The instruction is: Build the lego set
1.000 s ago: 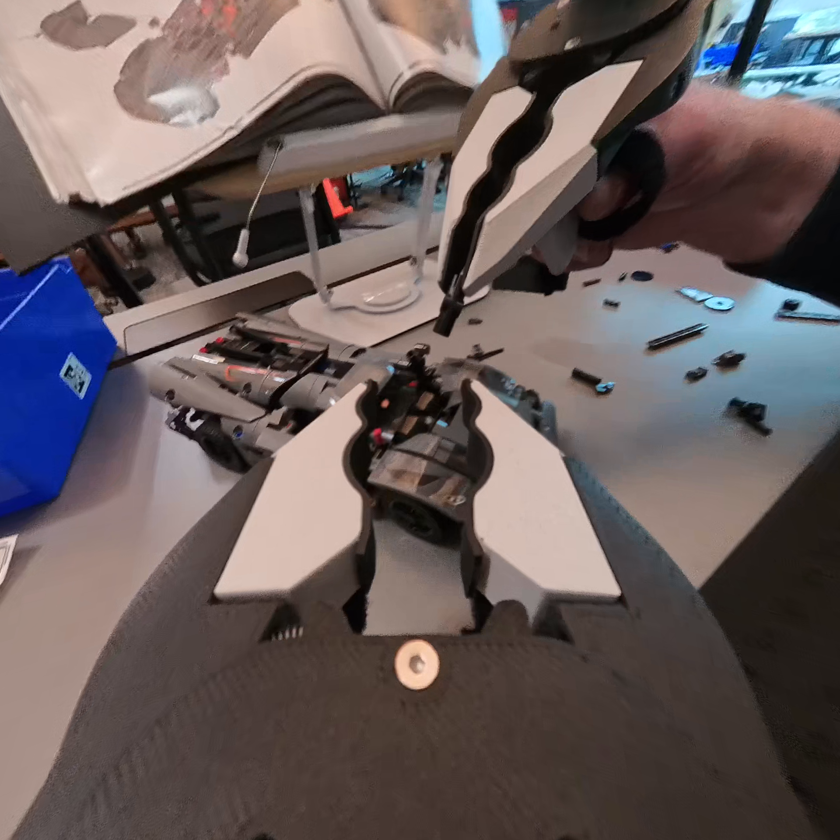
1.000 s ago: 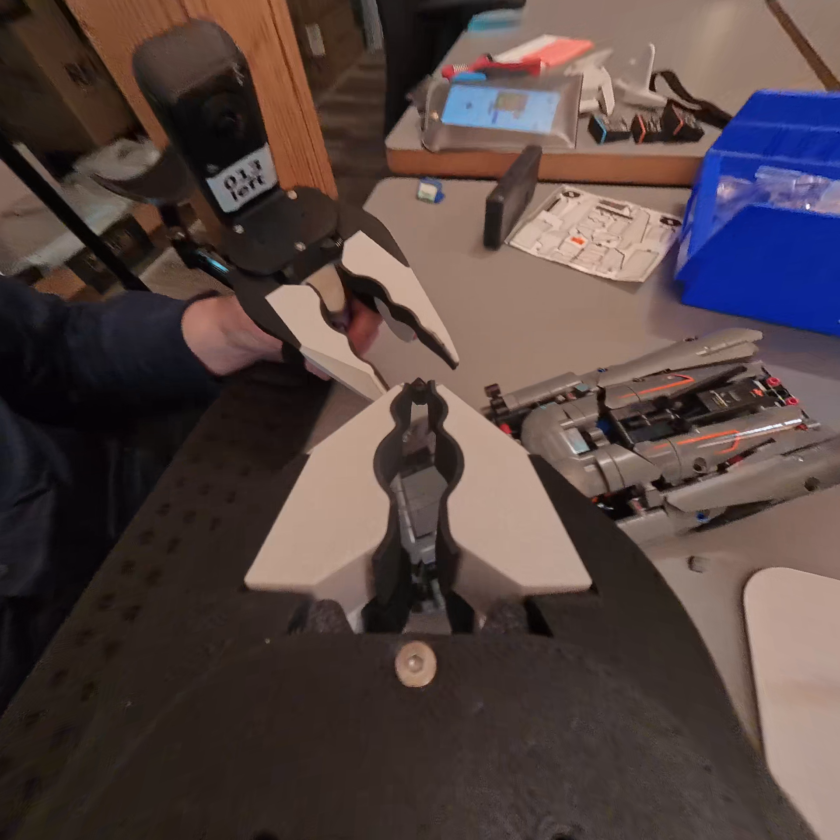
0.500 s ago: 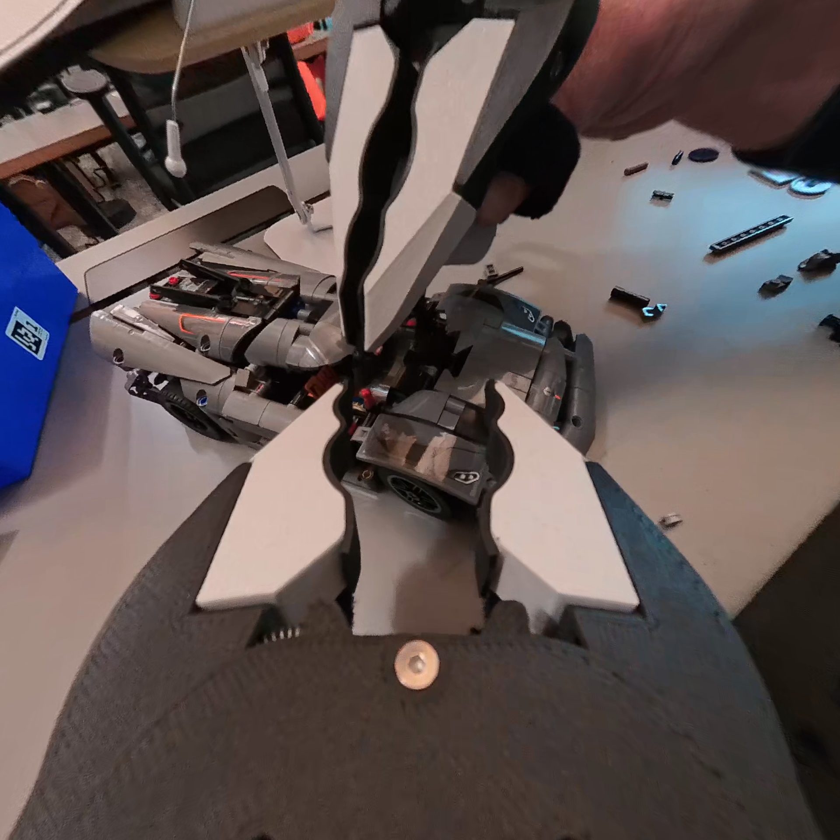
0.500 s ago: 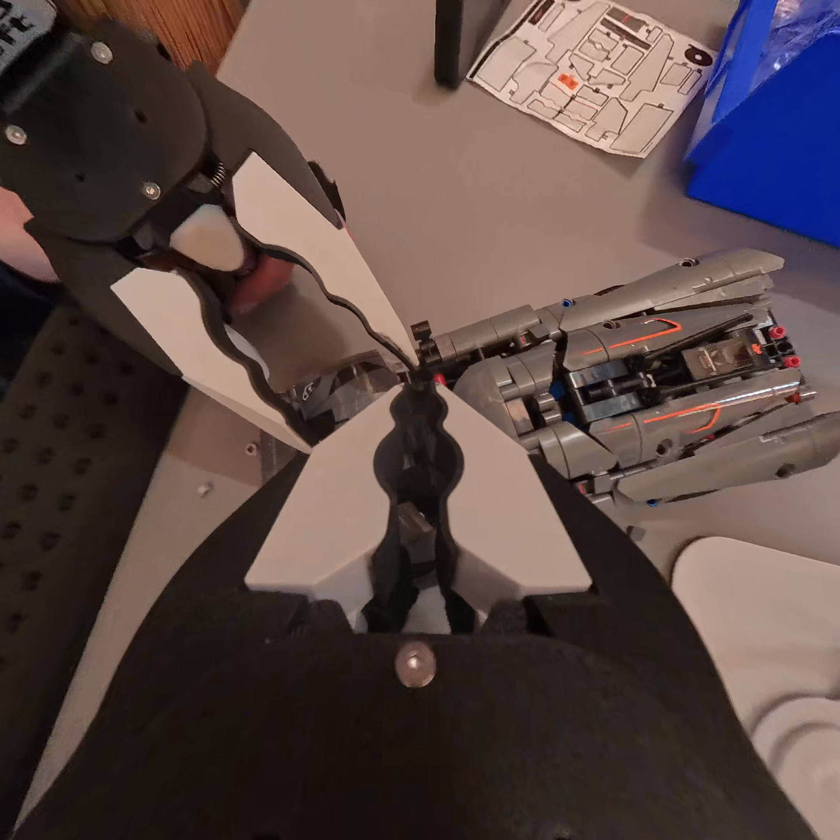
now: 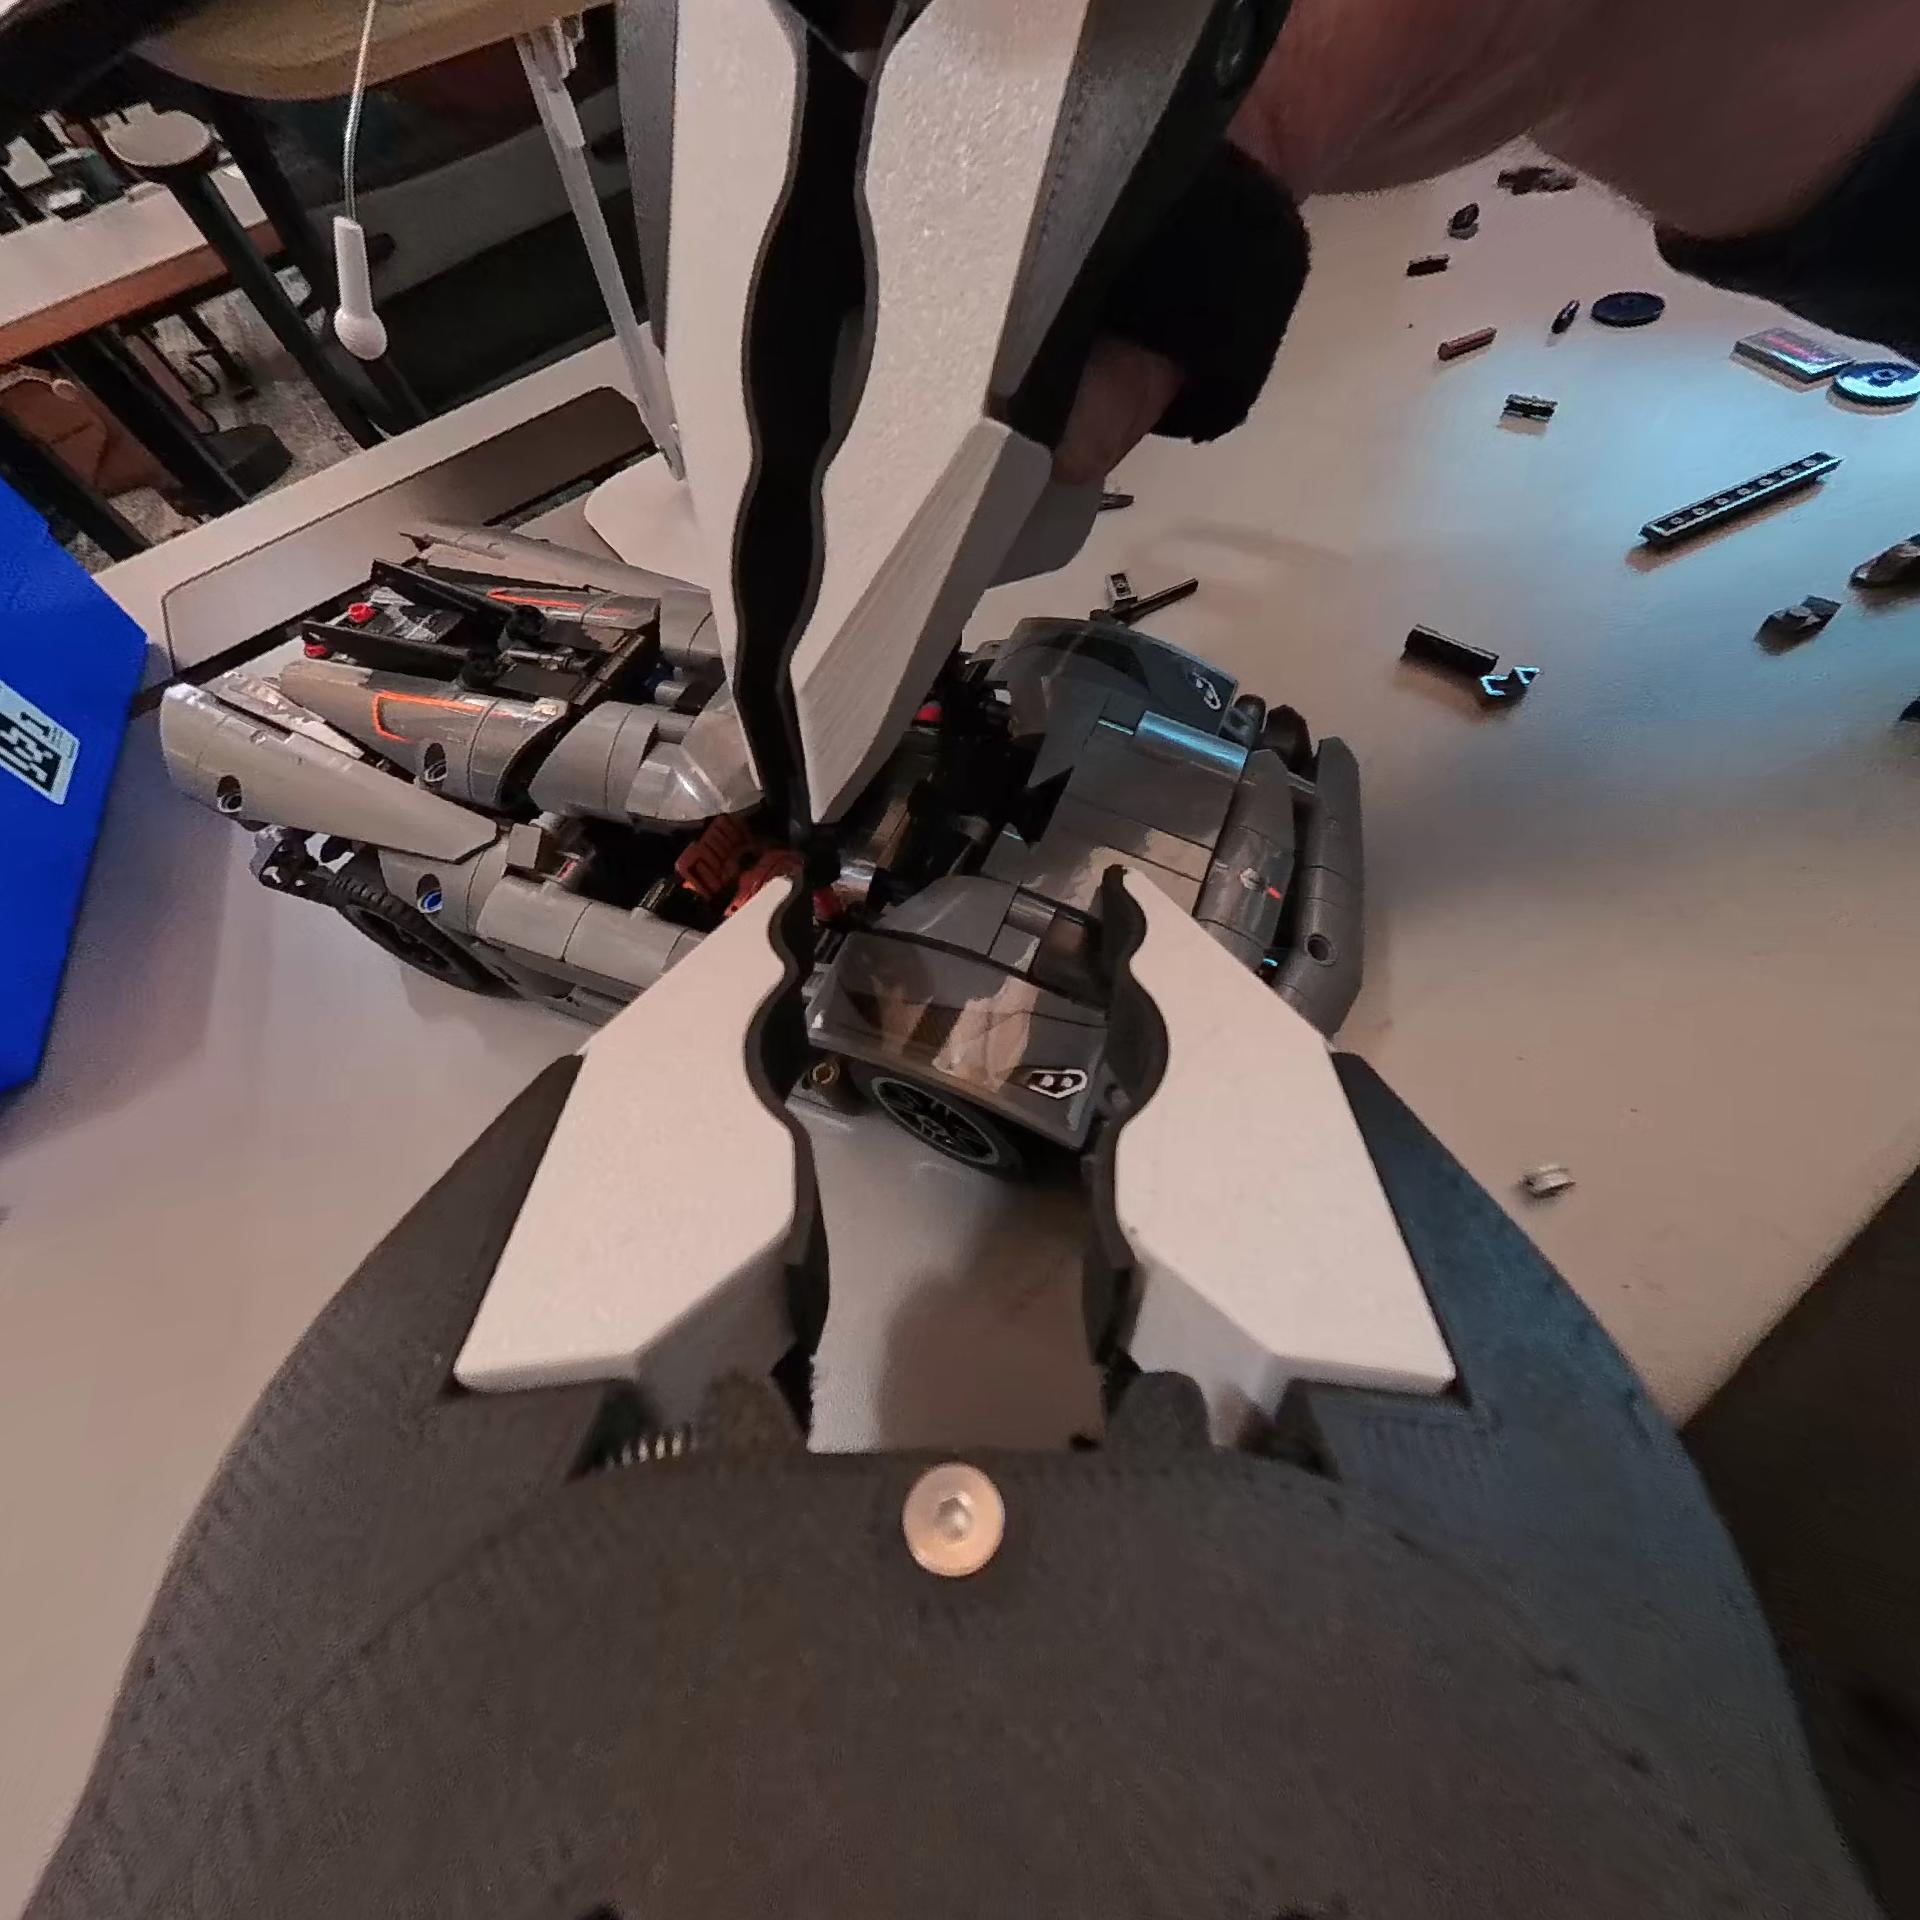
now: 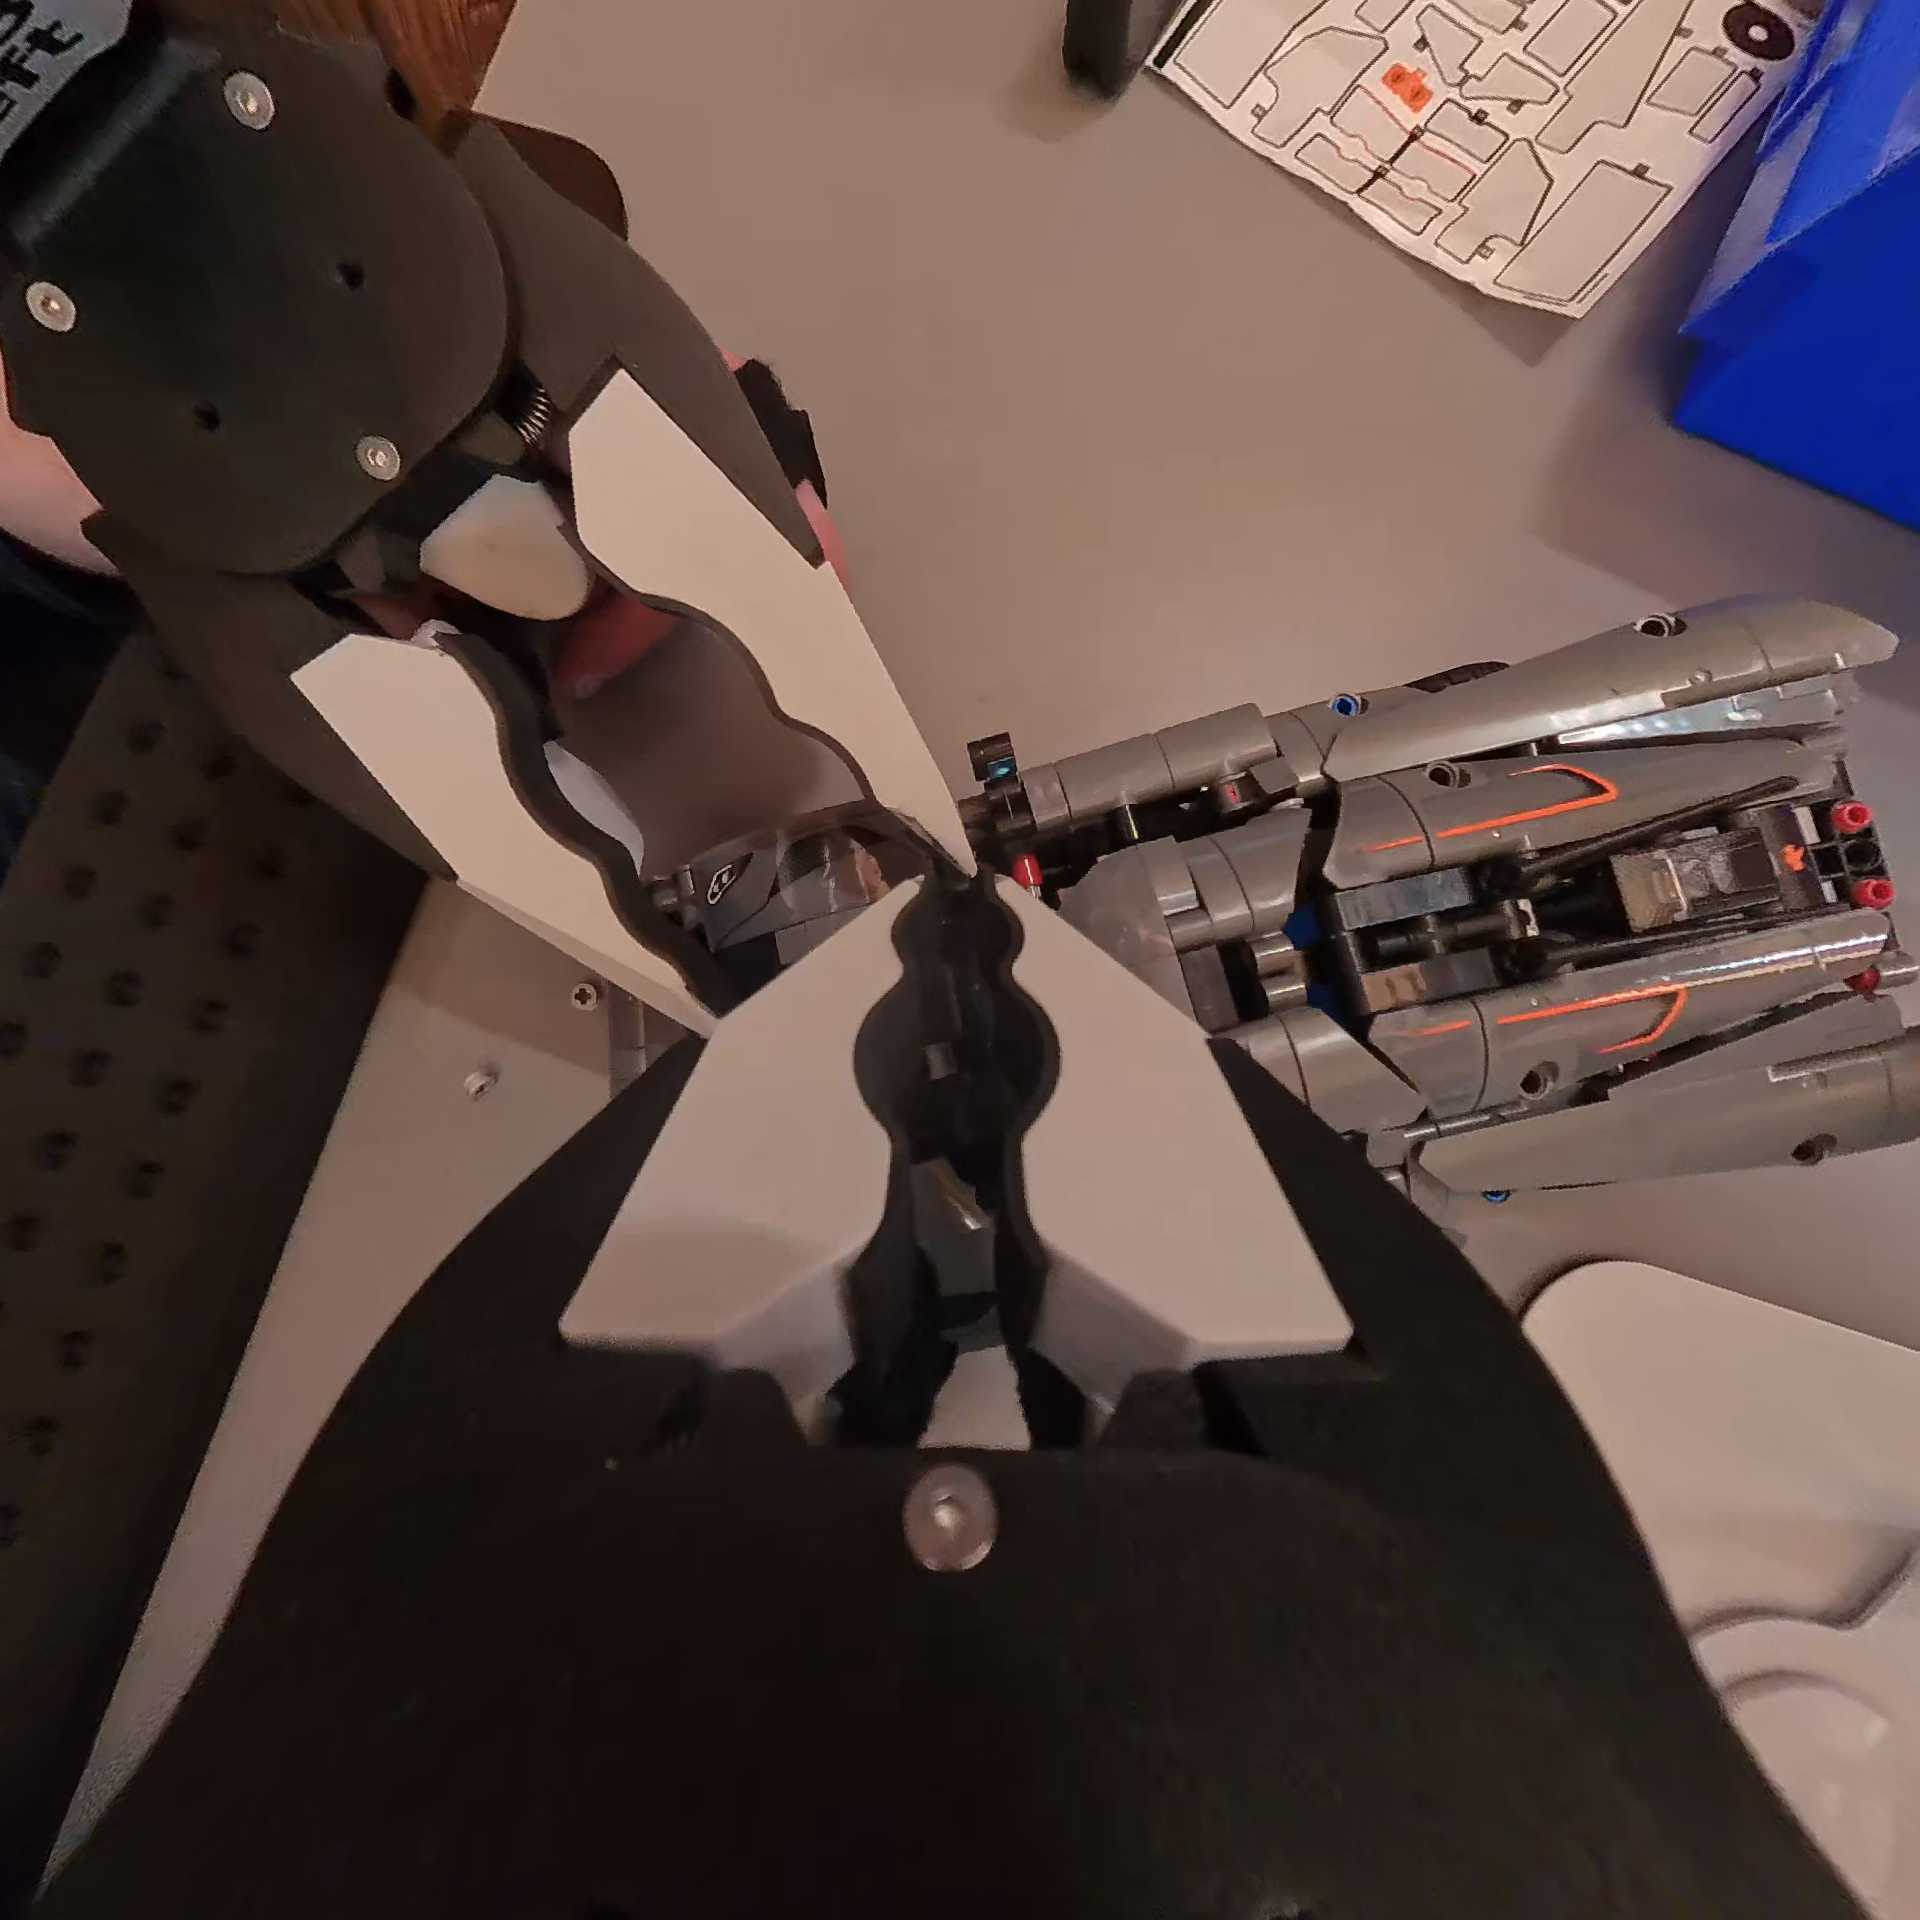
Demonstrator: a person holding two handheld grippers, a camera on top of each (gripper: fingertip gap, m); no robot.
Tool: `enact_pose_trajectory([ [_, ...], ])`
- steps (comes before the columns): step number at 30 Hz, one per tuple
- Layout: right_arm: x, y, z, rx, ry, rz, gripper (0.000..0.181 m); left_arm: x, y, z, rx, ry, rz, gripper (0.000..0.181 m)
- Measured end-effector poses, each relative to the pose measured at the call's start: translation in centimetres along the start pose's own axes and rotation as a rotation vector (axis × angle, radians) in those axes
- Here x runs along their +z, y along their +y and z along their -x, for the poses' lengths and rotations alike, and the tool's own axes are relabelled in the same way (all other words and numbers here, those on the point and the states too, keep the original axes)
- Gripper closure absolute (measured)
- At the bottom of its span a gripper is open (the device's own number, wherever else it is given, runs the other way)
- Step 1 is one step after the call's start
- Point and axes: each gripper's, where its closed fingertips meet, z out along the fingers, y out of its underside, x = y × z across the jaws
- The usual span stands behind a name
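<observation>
A grey Lego sports car (image 5: 1164,790) with orange stripes lies on the pale table; it also shows in the right wrist view (image 6: 1507,935). My left gripper (image 5: 951,904) is open, its jaws straddling the car's front side panel above a wheel. It also shows at the upper left of the right wrist view (image 6: 831,935). My right gripper (image 6: 961,883) is shut on a small black Lego piece (image 5: 798,831). It comes down from above in the left wrist view, its tips pressed into the car's middle, next to my left gripper's left finger.
A blue bin (image 5: 42,779) stands beside the car's rear, also in the right wrist view (image 6: 1818,312). Several loose dark pieces (image 5: 1735,499) lie scattered to the right. A sticker sheet (image 6: 1455,135) lies beyond the car. A white stand base (image 6: 1714,1455) and a black perforated mat (image 6: 104,935) flank it. Less than 4 cm separates the two grippers' tips.
My right gripper has come down with the black piece from above the table into the car's middle. My left gripper has moved in closer around the car's front.
</observation>
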Motion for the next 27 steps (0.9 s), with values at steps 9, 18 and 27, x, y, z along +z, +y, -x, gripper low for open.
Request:
enact_pose_trajectory([
  [9,0.31,-0.29,-0.21,0.011,0.009,0.039,0.177,0.02,0.08,0.24,-0.019,-0.013,0.005,0.127],
  [18,0.32,-0.35,-0.56,0.044,-0.005,0.034,0.177,0.09,0.14,0.34,-0.022,-0.022,0.011,0.123],
  [27,0.25,-0.23,-0.82,0.093,-0.028,0.008,0.177,0.13,0.17,0.33,-0.019,-0.023,0.013,0.122],
])
